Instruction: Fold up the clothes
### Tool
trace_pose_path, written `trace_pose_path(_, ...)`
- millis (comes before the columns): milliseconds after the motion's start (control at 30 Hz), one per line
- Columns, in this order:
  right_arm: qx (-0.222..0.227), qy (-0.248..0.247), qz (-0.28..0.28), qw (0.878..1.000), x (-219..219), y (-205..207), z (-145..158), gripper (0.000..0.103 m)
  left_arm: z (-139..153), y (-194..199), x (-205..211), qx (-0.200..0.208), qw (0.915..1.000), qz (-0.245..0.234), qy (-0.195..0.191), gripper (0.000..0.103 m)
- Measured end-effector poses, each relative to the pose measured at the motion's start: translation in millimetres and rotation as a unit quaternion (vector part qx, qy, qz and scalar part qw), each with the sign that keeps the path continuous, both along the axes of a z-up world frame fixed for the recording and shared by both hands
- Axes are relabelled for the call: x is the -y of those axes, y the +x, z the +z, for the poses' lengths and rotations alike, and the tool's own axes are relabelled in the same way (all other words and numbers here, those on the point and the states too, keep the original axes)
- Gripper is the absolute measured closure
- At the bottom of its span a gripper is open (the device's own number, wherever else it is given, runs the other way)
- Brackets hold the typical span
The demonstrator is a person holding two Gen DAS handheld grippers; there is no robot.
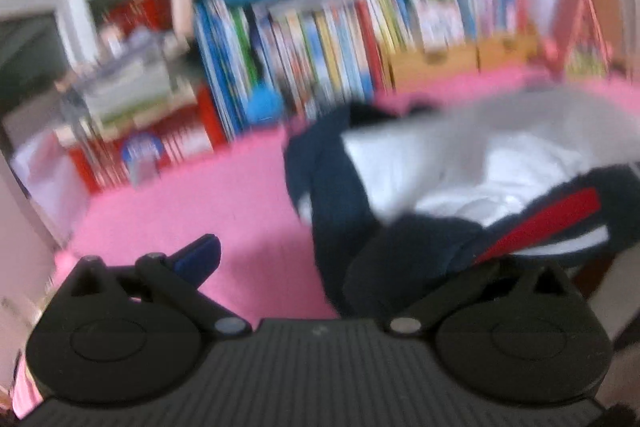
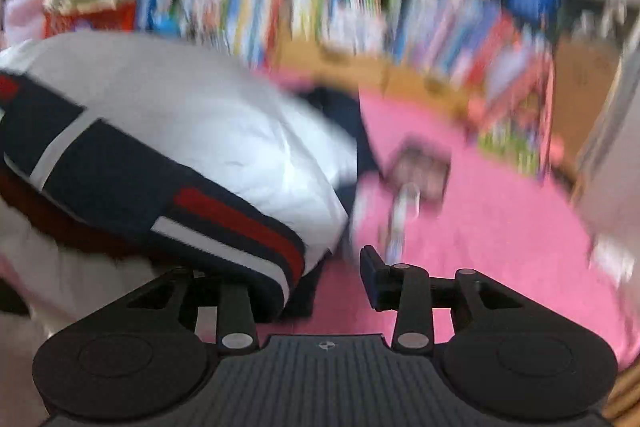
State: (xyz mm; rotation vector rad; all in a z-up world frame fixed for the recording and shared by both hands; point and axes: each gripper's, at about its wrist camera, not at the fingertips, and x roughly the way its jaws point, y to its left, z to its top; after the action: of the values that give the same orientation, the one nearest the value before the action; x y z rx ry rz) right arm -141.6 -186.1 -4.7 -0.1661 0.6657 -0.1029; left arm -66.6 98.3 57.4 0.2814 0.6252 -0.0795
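The garment [image 1: 460, 183] — navy [image 2: 120, 167] with a white body, a red band and white stripes, soft and bunched into rounded folds — lies heaped on the pink fleecy cover [image 1: 192, 211]. In the left wrist view it fills the right half, its dark hem draped over the right finger of the left gripper [image 1: 328, 259], whose blue-padded left finger [image 1: 200, 259] stands clear over bare pink; the jaws are spread wide, and whether the hidden pad presses cloth I cannot tell. In the right wrist view the right gripper [image 2: 316, 267] has its right finger [image 2: 372, 279] free beside the striped cuff, the left finger buried under fabric; a gap shows between them. Open pink stretches right of the heap, with a small blurred object [image 2: 420, 171] on it. Along the far edge runs a row of upright books [image 1: 320, 59] — blurred, tightly packed
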Motion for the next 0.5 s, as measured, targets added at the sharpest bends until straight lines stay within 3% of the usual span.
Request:
trace_pose_path(67, -0.032, 0.023, -0.013, 0.999, 6, 2, -9, 0.064, -18, 2, 0, -0.03, 0.9995, 0.003, -0.003, 0.0)
trace_pose_path(133, -0.038, 0.028, -0.013, 0.999, 11, 11, -6, 0.067, -27, 12, -3, -0.033, 0.9994, 0.011, -0.006, 0.0)
trace_pose_path(233, -0.008, -0.041, 0.034, 0.999, 22, 60, 18, 0.071, -16, 69, -6, -0.02, 0.9996, 0.005, -0.017, 0.0)
trace_pose_path(300, 0.043, -0.089, 0.045, 0.994, 34, 132, 66, 0.073, 37, 115, -6, 0.039, 0.9991, 0.013, -0.01, 0.007)
trace_pose_path(333, 0.094, -0.099, 0.027, 0.99, 39, 156, 103, 0.073, 66, 139, -6, 0.071, 0.9973, 0.018, -0.006, 0.011)
trace_pose_path(367, 0.173, -0.105, 0.004, 0.979, 36, 169, 148, 0.073, 112, 144, -7, 0.137, 0.9895, 0.035, -0.031, 0.012)
trace_pose_path(400, 0.277, -0.1, -0.012, 0.956, 31, 158, 194, 0.074, 158, 135, -5, 0.215, 0.9735, 0.049, -0.062, 0.012)
trace_pose_path(433, 0.38, -0.093, -0.028, 0.92, 26, 146, 239, 0.073, 200, 115, -1, 0.305, 0.9471, 0.057, -0.083, 0.006)
trace_pose_path(467, 0.466, -0.094, -0.044, 0.879, 24, 127, 264, 0.069, 224, 96, 3, 0.372, 0.9218, 0.06, -0.092, 0.0)
trace_pose_path(500, 0.532, -0.087, -0.062, 0.84, 24, 108, 283, 0.066, 238, 80, 5, 0.417, 0.9025, 0.053, -0.095, 0.0)
